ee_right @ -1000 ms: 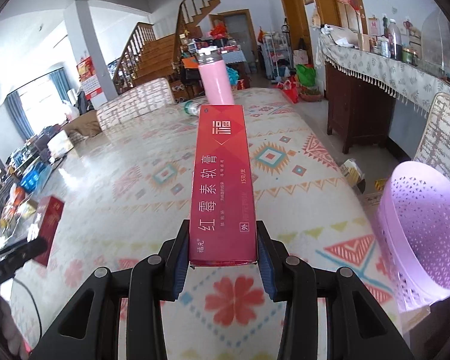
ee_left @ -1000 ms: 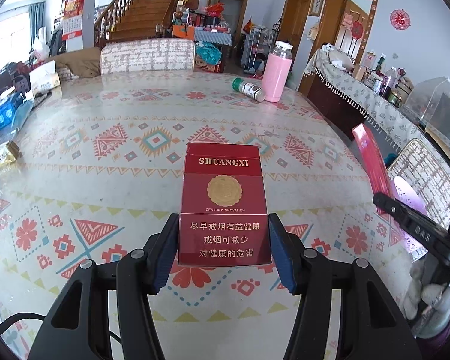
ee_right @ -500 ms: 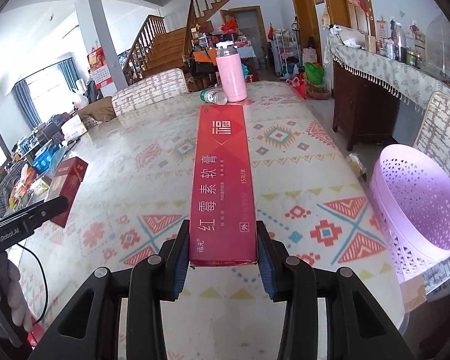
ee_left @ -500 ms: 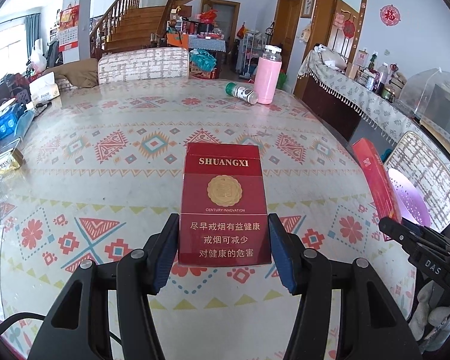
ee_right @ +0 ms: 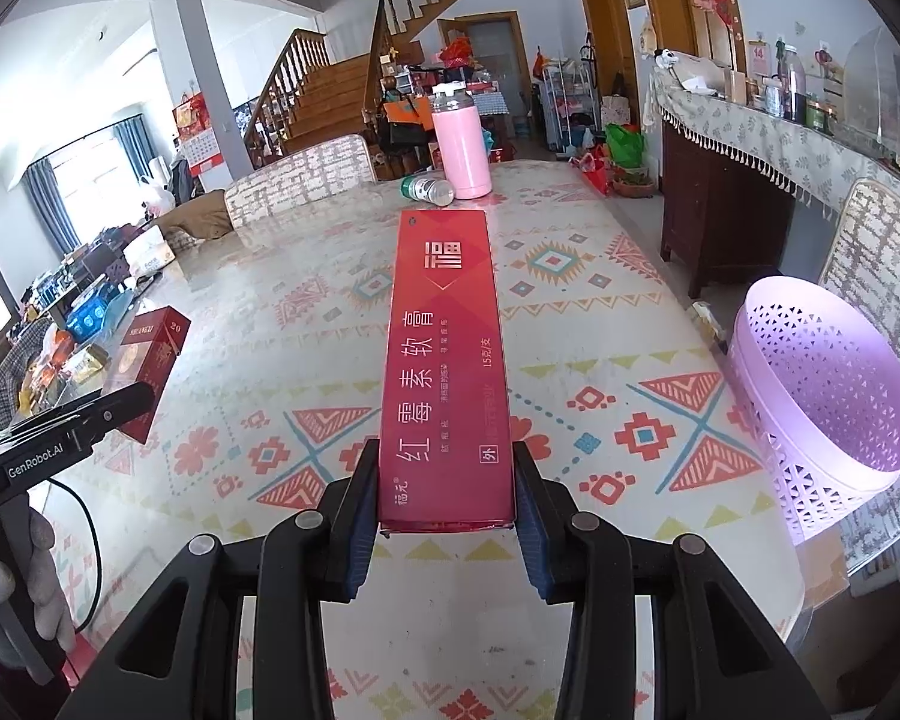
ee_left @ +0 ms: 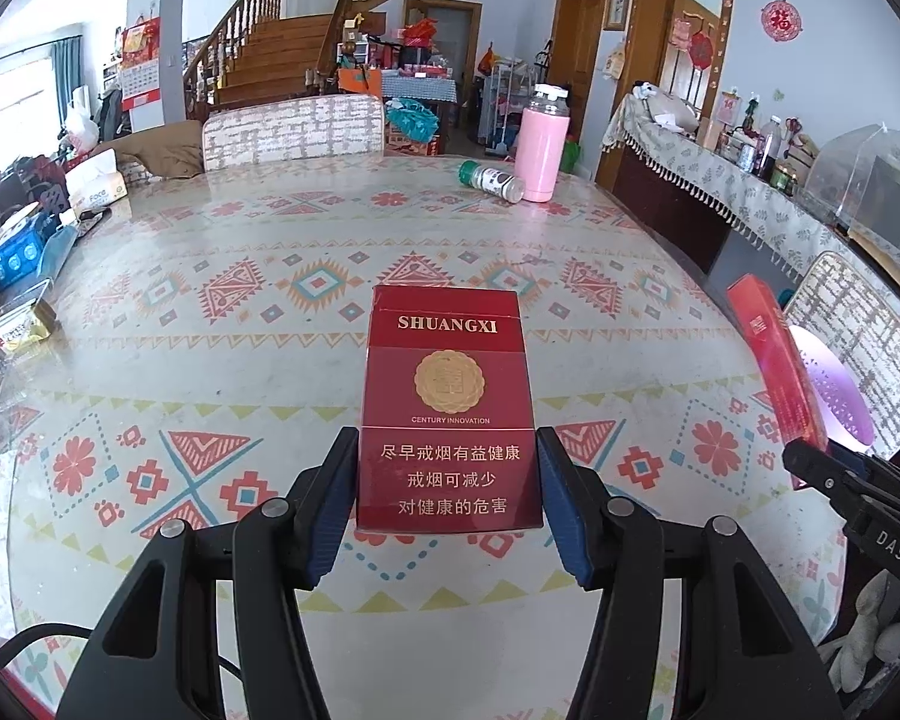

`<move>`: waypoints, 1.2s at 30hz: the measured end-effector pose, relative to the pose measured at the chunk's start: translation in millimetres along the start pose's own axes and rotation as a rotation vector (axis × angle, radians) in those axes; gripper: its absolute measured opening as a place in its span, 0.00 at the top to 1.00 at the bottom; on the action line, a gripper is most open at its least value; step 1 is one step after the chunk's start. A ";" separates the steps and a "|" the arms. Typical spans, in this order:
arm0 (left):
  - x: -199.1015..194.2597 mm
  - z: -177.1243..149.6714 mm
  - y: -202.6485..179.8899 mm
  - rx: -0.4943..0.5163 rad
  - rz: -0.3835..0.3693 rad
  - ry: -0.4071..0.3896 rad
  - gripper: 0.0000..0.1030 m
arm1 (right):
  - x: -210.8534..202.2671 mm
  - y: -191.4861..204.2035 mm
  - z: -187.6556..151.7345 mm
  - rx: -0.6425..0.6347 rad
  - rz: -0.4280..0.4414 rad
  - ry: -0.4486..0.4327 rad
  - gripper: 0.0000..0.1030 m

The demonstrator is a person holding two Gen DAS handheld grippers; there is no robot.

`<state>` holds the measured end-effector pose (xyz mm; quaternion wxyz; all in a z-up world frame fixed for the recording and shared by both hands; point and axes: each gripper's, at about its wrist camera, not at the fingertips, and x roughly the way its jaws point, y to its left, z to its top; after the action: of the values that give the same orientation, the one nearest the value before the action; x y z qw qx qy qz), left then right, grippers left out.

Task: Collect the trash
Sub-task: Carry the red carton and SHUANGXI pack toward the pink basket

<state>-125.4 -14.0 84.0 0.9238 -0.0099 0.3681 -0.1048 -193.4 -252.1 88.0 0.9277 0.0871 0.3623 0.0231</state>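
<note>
My left gripper [ee_left: 447, 492] is shut on a dark red Shuangxi cigarette pack [ee_left: 447, 408] and holds it above the patterned table. My right gripper [ee_right: 444, 498] is shut on a long red ointment box [ee_right: 444, 360], also above the table. The pack also shows in the right wrist view [ee_right: 147, 372], at the left. The long box also shows in the left wrist view [ee_left: 774, 360], at the right. A pink perforated basket [ee_right: 828, 396] stands beside the table's right edge, right of the long box.
A pink bottle [ee_left: 543, 144] stands at the table's far end with a small green-capped bottle [ee_left: 489, 180] lying next to it. Tissue box and packets [ee_left: 24, 240] crowd the table's left edge. A chair [ee_left: 294, 132] stands behind the table, a sideboard [ee_right: 750, 180] on the right.
Both grippers have drawn back and risen with their boxes still held. The basket now shows farther from the long box in the right wrist view.
</note>
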 end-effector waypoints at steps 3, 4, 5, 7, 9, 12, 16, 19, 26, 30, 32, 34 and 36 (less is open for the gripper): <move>0.6 -1.0 -1.8 0.009 0.017 -0.007 0.45 | -2.5 1.3 0.9 -0.002 -0.004 -0.006 0.58; 1.7 -1.4 -2.8 0.014 0.021 -0.005 0.45 | -3.7 1.5 0.9 -0.003 -0.006 -0.008 0.58; 3.2 -2.0 -4.7 0.021 0.024 -0.002 0.45 | -4.3 1.6 1.0 -0.004 -0.006 -0.010 0.58; 4.9 -2.8 -8.3 0.032 0.028 0.003 0.45 | -5.3 1.1 0.8 -0.007 -0.011 -0.016 0.58; 6.0 -3.3 -11.6 0.046 0.035 0.001 0.45 | -5.9 1.3 0.3 -0.006 -0.014 -0.022 0.58; 7.5 -3.5 -17.4 0.068 0.053 -0.004 0.45 | -7.1 1.0 -0.5 -0.006 -0.012 -0.028 0.58; 10.5 -3.1 -23.2 0.085 0.066 -0.006 0.45 | -9.1 -1.1 -2.2 -0.012 -0.021 -0.041 0.58; 12.5 -2.2 -26.1 0.089 0.077 -0.013 0.45 | -9.5 -4.9 -4.1 -0.009 -0.031 -0.048 0.58; 23.0 -1.4 -34.1 0.103 0.083 -0.001 0.45 | -3.1 -21.9 -10.6 0.029 -0.037 -0.026 0.58; 29.0 -2.0 -40.2 0.120 0.092 0.010 0.45 | 1.1 -33.3 -14.4 0.056 -0.042 -0.015 0.58; 30.2 -1.8 -43.7 0.129 0.100 0.009 0.45 | 3.3 -39.8 -15.6 0.072 -0.044 -0.011 0.58; 31.2 -1.7 -46.7 0.138 0.106 0.006 0.45 | 5.1 -45.2 -16.1 0.085 -0.045 -0.011 0.58; 32.8 -1.0 -50.6 0.147 0.111 0.005 0.45 | 6.1 -50.4 -16.6 0.099 -0.045 -0.011 0.58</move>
<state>-112.3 -70.0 65.9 0.9255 0.0787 0.3617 -0.0800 -201.1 -298.7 63.0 0.9245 0.1249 0.3598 -0.0160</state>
